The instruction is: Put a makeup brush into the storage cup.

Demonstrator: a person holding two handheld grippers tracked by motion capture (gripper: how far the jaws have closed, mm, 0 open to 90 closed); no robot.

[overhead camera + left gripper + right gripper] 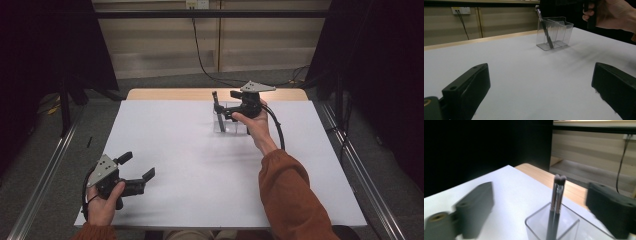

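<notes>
I had the two dark makeup brushes (556, 205) standing in the clear plastic organiser (554, 32), between my released right claw (541, 207); left claw (137, 167) sat spread, empty.

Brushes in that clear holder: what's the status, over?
Right claw open above clear holder. Two brushes stand in its end compartment, released. Left claw open, idle near table edge. Nothing in the way.
</notes>
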